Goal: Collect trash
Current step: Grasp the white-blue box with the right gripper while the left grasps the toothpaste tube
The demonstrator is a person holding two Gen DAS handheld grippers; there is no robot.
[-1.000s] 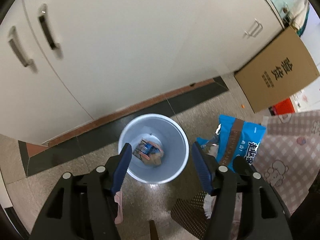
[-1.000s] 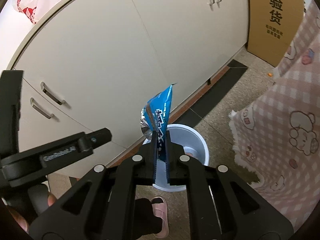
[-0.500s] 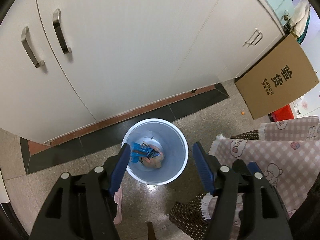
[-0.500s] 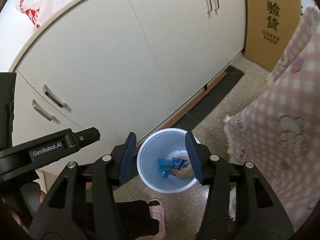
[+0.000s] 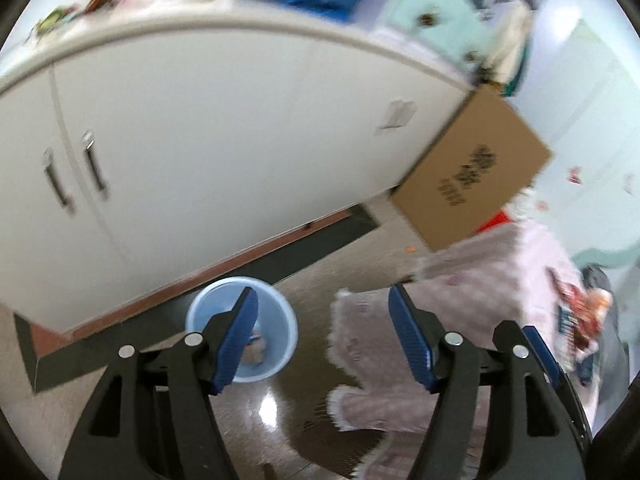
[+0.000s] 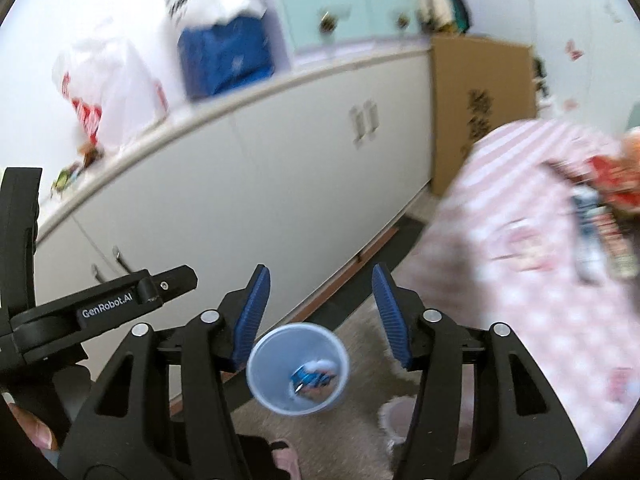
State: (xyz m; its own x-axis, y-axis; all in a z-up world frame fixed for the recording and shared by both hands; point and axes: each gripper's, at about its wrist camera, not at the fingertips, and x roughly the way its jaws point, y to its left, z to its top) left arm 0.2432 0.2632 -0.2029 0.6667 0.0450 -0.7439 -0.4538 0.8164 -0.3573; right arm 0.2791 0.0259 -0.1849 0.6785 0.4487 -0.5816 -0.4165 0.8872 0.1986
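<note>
right wrist – left gripper [image 6: 172,286] reads "genrobot.ai", seemingly.

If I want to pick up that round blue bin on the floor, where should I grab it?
Probably by its top rim. The round light-blue plastic bin stands upright with its mouth open, so come from above and pinch one side of the thin rim, one finger inside, one outside. Its round body looks too wide to squeeze.

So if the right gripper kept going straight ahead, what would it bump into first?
Probably the white cabinet doors: the right gripper, jaws opening and empty, aims above the blue trash bin. Depth is hard to judge.
</note>
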